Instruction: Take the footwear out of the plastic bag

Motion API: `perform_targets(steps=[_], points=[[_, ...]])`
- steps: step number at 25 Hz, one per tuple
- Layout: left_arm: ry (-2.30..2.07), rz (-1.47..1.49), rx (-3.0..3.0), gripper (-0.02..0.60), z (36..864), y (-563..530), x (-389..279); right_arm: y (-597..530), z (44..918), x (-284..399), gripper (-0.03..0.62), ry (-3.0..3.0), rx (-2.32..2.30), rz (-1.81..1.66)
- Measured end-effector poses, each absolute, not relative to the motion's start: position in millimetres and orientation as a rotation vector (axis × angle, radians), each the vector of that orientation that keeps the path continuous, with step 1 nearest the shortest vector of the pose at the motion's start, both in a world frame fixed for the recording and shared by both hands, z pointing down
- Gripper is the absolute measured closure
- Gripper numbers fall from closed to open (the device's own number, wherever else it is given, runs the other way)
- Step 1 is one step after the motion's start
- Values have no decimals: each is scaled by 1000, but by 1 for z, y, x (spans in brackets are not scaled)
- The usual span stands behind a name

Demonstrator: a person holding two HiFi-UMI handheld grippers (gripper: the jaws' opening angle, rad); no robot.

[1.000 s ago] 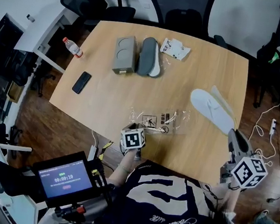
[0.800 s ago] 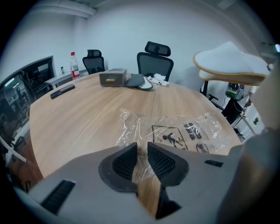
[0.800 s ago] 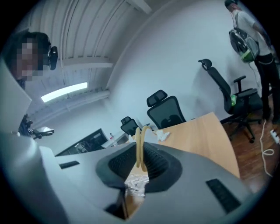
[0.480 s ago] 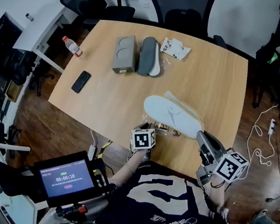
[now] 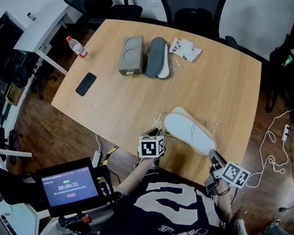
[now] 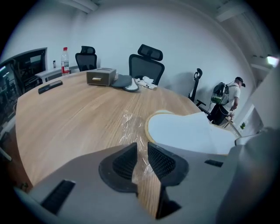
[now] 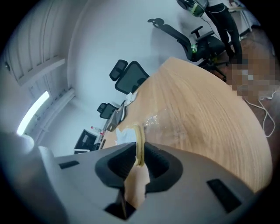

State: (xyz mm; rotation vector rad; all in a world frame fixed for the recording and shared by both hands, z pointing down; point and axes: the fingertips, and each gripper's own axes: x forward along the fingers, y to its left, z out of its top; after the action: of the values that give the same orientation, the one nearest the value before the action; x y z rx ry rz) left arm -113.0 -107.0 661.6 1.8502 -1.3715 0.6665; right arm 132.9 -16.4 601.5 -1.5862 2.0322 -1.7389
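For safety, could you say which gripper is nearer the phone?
Left. The left gripper is at the bag, right of the phone; the right gripper, holding the slipper, is farther right.

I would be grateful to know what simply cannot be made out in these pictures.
- Plastic bag: head view, clear film partly under the slipper; outline untraceable.
- Slipper: right gripper view, only its edge between the jaws shows; the right gripper, jaws just eased slightly wider, hides the rest.
- Packet print: head view, too small.

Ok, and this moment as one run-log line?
left gripper: jaws slightly apart, plastic bag film between | right gripper: jaws shut on edge of white slipper | slipper outside bag, lying partly over it
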Motion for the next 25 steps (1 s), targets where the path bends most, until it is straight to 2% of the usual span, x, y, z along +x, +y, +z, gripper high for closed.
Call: perform_targets(steps=[10,15,25], points=[[-1350,555,2045,502,609,-120,-89,-28,647,139,520,2160,-1727,-1761],[-1284,525,2095,502,598,-79,-62,-2,639,142,449,2459,-1887,-1571],[-1346,413,2031,502,572,-58,-55,-6,591,139,448,2543,-1720,-1449]])
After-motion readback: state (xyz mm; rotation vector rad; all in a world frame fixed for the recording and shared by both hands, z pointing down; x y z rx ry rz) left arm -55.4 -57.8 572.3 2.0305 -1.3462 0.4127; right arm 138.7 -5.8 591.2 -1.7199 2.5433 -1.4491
